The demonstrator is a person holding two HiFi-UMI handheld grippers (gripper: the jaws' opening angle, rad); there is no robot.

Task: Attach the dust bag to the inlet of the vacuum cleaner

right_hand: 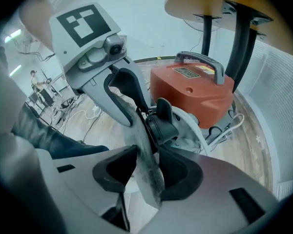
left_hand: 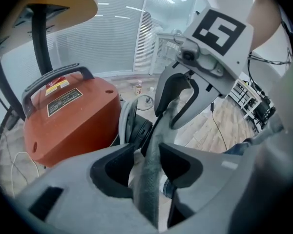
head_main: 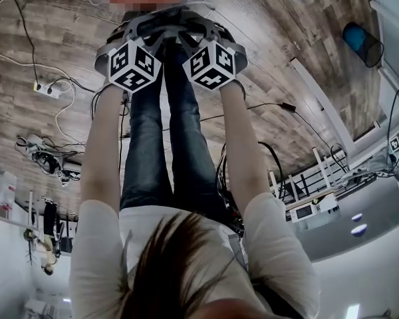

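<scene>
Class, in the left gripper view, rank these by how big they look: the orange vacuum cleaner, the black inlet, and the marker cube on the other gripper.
1. The orange vacuum cleaner, clearly largest.
2. The marker cube.
3. The black inlet, smallest, though only partly in view.

Holds left forearm (head_main: pixel 106 151) and right forearm (head_main: pixel 243 145) stretched out, near parallel, bare below white sleeves (head_main: pixel 96 244). Carries left gripper (left_hand: pixel 147 165) and right gripper (right_hand: pixel 147 172) side by side at the far ends, marker cubes (head_main: pixel 134 65) close together, not touching. Points both steeply downward, tips converging. Shows left jaws apart: clear gap at the left pad, grey fold of dust bag (left_hand: pixel 149 194) standing between, unclamped. Shows right jaws apart likewise, same fold in the gap, lying against one pad only. Shows the opposite gripper's jaws spread in each gripper view, fold running between them.
</scene>
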